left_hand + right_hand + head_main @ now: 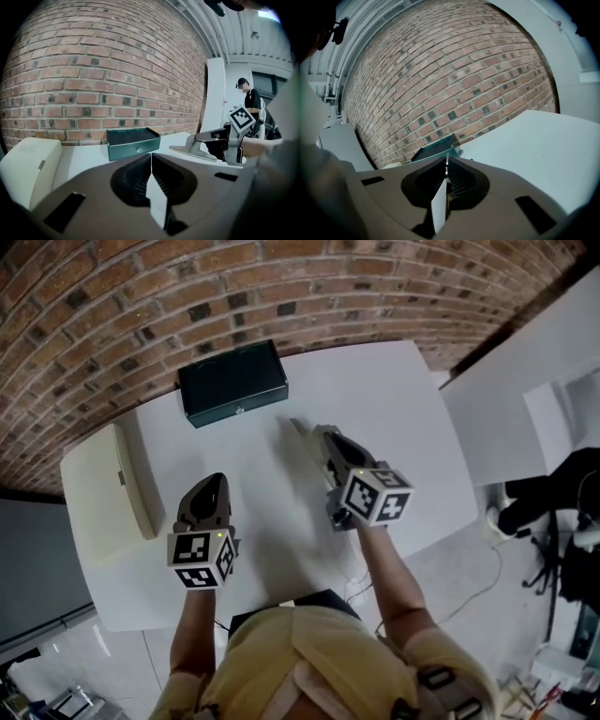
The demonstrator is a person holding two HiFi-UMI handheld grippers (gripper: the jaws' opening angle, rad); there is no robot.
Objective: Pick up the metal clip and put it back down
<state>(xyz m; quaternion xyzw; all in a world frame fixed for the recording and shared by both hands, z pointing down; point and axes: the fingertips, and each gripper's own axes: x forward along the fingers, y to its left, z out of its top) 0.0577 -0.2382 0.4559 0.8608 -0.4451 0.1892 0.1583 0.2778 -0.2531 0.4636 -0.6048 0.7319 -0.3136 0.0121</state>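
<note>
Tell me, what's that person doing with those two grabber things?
A person holds a gripper in each hand over a white table. The right gripper is shut on a thin metal clip, so it hasn't been let go yet. The left gripper is shut and empty. A dark green box sits by the brick wall.

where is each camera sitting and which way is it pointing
Head view: on the person's head, looking steeply down at the white table; both arms and the yellow top show.
Left gripper view: rides the left gripper, looks along its shut jaws toward the brick wall; the right gripper shows at right.
Right gripper view: rides the right gripper, looks along jaws shut on a thin metal clip, toward the same wall.
Shared: all three show the green box.
</note>
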